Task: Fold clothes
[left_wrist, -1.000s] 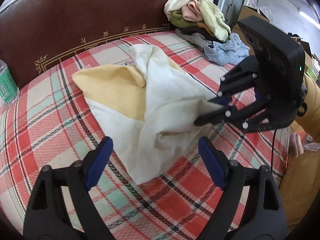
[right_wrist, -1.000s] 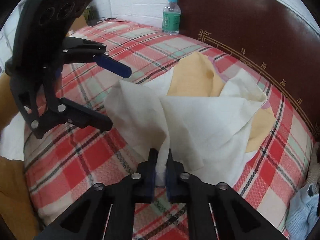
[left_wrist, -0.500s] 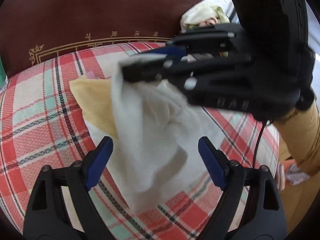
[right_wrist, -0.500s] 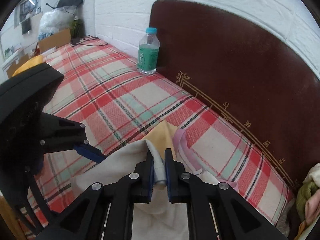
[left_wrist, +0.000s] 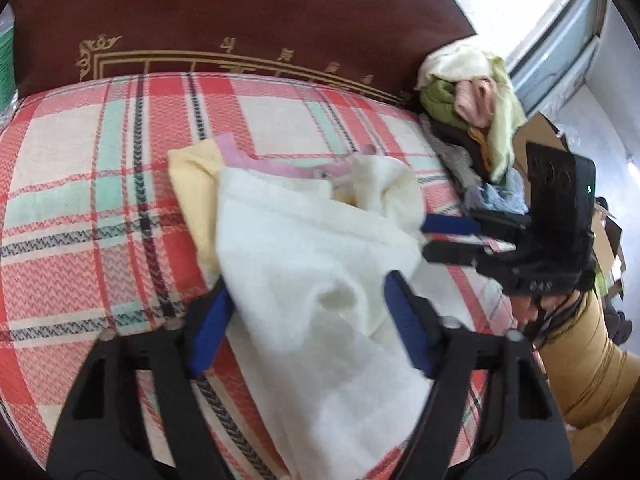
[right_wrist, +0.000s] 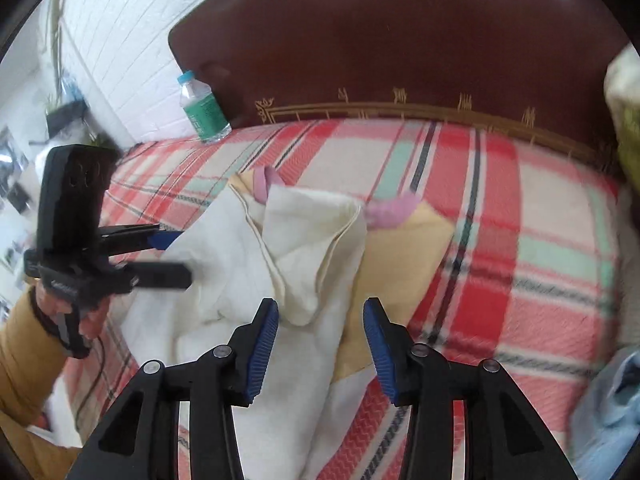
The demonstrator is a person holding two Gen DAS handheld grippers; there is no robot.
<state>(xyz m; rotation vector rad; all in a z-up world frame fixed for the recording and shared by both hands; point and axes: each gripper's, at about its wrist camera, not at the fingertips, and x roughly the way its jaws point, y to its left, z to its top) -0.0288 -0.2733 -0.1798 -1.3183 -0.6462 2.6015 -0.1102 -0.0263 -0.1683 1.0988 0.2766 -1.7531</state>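
A cream and yellow garment with pink trim lies crumpled on the plaid bed; it also shows in the right wrist view. My left gripper is open, its blue pads on either side of the garment's near part, not closed on it. It also shows at the left of the right wrist view. My right gripper is open and empty just above the garment's folded corner. In the left wrist view it sits at the garment's right edge.
The plaid bedspread ends at a dark brown headboard. A pile of other clothes sits at the back right corner. A water bottle stands by the headboard at left. Cardboard boxes stand beyond the bed.
My right gripper carried a part of the garment up and over toward the headboard, then opened and let it go. The garment now lies doubled over. My left gripper moved in over the garment.
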